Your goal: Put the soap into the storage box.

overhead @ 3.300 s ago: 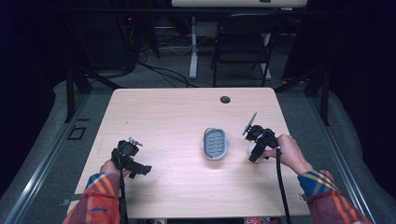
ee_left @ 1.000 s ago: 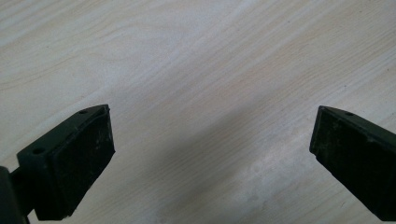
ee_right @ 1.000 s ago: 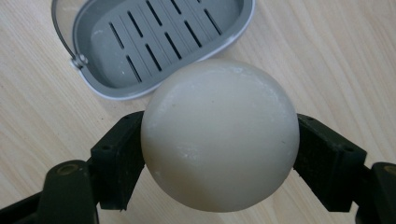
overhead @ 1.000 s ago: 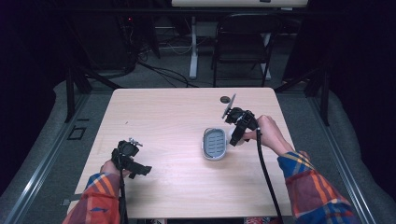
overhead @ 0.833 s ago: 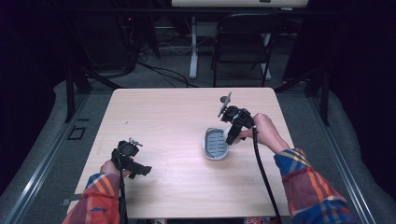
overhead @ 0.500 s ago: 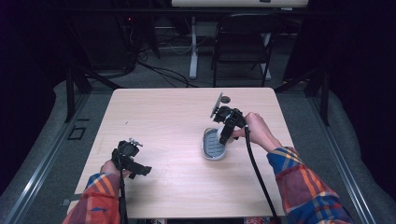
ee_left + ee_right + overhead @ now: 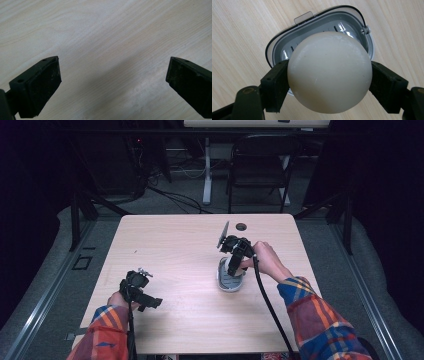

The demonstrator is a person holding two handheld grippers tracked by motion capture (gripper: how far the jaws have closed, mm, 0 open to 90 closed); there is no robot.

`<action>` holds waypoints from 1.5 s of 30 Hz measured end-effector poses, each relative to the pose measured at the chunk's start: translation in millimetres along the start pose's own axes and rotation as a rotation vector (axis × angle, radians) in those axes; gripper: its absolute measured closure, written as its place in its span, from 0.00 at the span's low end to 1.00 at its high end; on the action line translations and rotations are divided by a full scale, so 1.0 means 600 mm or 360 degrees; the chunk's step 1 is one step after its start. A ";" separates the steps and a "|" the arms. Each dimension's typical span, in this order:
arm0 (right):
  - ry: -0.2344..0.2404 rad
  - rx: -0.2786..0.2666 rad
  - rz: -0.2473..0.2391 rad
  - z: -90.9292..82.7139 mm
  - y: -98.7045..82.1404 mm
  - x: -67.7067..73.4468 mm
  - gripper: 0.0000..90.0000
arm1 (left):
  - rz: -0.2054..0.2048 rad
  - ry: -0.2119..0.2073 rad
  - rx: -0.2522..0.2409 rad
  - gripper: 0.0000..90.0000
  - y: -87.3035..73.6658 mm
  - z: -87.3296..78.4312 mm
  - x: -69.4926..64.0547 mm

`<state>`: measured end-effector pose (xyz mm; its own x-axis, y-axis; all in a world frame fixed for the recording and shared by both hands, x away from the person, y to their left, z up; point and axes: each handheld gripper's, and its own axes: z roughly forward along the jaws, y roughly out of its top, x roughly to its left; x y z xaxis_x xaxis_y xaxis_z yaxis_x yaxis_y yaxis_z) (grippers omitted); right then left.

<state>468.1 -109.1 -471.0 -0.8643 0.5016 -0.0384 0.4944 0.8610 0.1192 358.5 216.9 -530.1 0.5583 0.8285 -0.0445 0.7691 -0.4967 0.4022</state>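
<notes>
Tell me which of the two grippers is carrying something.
The right gripper: its jaws clamp a round off-white soap bar above the grey soap dish. The left gripper has open jaws with bare table between them.

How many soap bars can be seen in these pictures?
1. The round white soap bar is clamped between the jaws of the right gripper, directly above the grey soap dish on the table. Another could be hidden under it.

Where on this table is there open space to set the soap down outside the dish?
Bare wood runs across the table between the left gripper and the soap dish, and along the far edge beside the cable hole. It is crowded at the dish, where the right gripper holds the soap.
</notes>
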 end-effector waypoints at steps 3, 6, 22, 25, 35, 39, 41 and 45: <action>0.0011 -0.0001 -0.0011 0.005 0.005 0.001 0.25 | 0.0000 0.0000 0.0000 0.00 0.000 0.000 0.000; 0.0006 -0.0004 0.0001 0.008 0.008 0.003 0.25 | 0.0000 -0.0001 0.0000 0.00 0.000 0.000 0.000; 0.0000 0.0017 -0.0001 0.034 0.012 0.002 0.25 | 0.0002 -0.0001 0.0002 0.00 0.000 0.000 0.000; 0.0006 0.0022 -0.0005 0.041 0.010 0.004 0.25 | 0.0001 -0.0001 0.0002 0.00 0.000 0.000 0.000; 0.0046 0.0045 0.0013 0.056 -0.003 0.000 0.24 | 0.0003 -0.0001 0.0008 0.00 0.000 0.001 -0.001; 0.0069 -0.0016 0.0039 0.050 -0.013 -0.003 0.23 | 0.0002 0.0001 0.0008 0.00 0.000 0.001 -0.001; 0.0072 -0.0026 0.0044 0.044 -0.016 -0.004 0.22 | 0.0002 0.0001 0.0007 0.00 0.000 0.001 -0.001; 0.0070 -0.0057 0.0048 0.031 -0.025 -0.007 0.18 | 0.0001 0.0001 0.0007 0.00 0.000 0.001 -0.001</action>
<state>466.0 -122.7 -490.9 -0.8525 0.5227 0.0094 0.5176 0.8414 0.1552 358.5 216.3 -530.4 0.5584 0.8284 -0.0437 0.7702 -0.4982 0.3981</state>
